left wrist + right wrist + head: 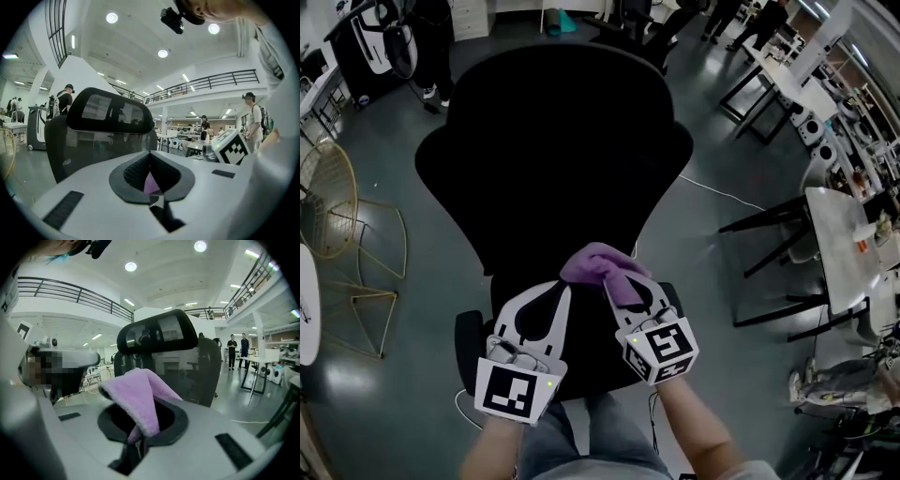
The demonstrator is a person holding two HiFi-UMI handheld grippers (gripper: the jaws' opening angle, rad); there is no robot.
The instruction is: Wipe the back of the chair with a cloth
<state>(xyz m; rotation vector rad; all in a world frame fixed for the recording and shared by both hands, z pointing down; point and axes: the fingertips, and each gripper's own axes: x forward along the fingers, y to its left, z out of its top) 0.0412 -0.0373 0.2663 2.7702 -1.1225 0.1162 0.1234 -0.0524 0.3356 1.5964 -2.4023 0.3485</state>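
Grey workshop floor (403, 394) is spreading around a black office chair (553, 141), with white desks (844, 244) standing well off to the right and a gold wire seat (337, 202) off to the left.

- The person is standing at the chair and both grippers are hovering low over its near edge, side by side.
- Right gripper (623, 298) is clamping the purple cloth (605, 272). In the right gripper view the jaws are closing on a fold of it, and the loose part is flopping up and over the tips. Likely reason: a bunched pad out front gives a soft face to press onto the chair.
- Left gripper (555, 292) is sitting with its tips drawn together, just beside the cloth's left edge. A sliver of purple is showing between its pads in the left gripper view, so it appears to be nipping a corner, perhaps to steady or spread the fabric. How firmly it is holding is not clear.
- Both gripper views are looking at the mesh back and headrest from a little way off; the cloth is not touching the back.

Judgement: wiping is not yet under way. The cloth is being readied, and the next move calls for carrying the pad up to the back panel.
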